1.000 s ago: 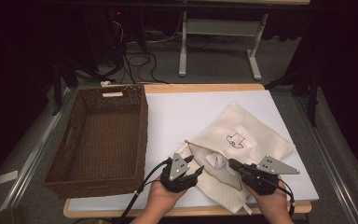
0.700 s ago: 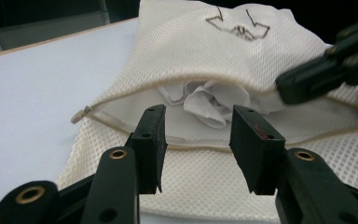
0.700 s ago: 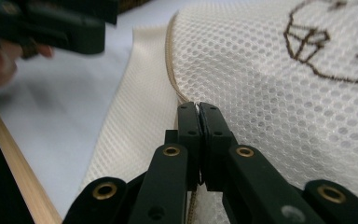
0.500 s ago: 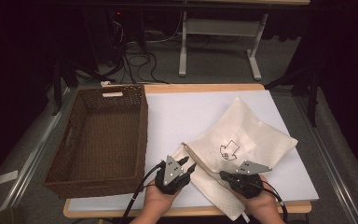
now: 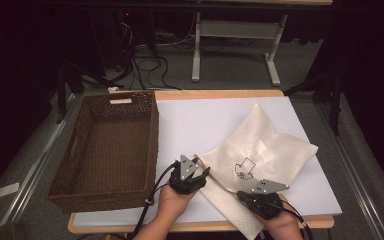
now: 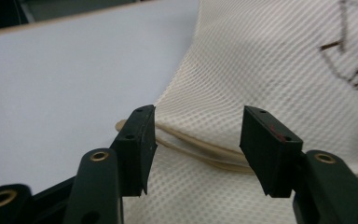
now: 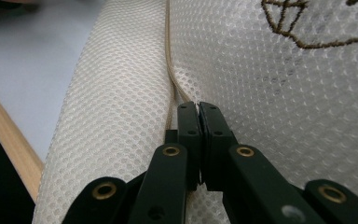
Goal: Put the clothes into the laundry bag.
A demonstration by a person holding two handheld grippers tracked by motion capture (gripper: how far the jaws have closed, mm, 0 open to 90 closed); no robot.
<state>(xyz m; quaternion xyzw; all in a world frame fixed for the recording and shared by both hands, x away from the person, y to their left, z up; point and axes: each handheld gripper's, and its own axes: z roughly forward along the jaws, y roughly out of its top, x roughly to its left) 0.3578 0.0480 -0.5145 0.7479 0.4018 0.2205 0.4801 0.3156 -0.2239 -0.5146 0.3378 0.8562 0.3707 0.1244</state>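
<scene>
high view: the cream mesh bag point(image 5: 260, 150) lies on the white mat point(image 5: 200, 120), right of the wicker basket point(image 5: 110, 145).
left gripper view: the left gripper point(image 6: 198, 140), jaws just widened and unclenched, straddles the bag's corded edge point(image 6: 191, 142); better to seat deeper before pinching.
right gripper view: the right gripper point(image 7: 199, 109) is clenched on that hem.

The cloth bag point(image 5: 260, 150) is a cream mesh fabric, its weave a fine honeycomb of small holes, soft and matt, with a dark stitched outline figure point(image 5: 244, 168) on it. A smooth, slightly shiny beige cord point(image 7: 169, 70) runs along its seam. The basket point(image 5: 111, 145) is brown woven wicker, rough and ribbed, without gloss. The surface point(image 5: 195, 125) carries a smooth, matt, pale sheet, edged in light bare wood point(image 5: 215, 94). The left claw point(image 6: 198, 140) has 2 black matt plastic-looking jaws with brass-coloured rivets; the right claw point(image 7: 199, 112) looks the same. Each carries a grey metal plate point(image 5: 186, 167), dull in finish.
</scene>
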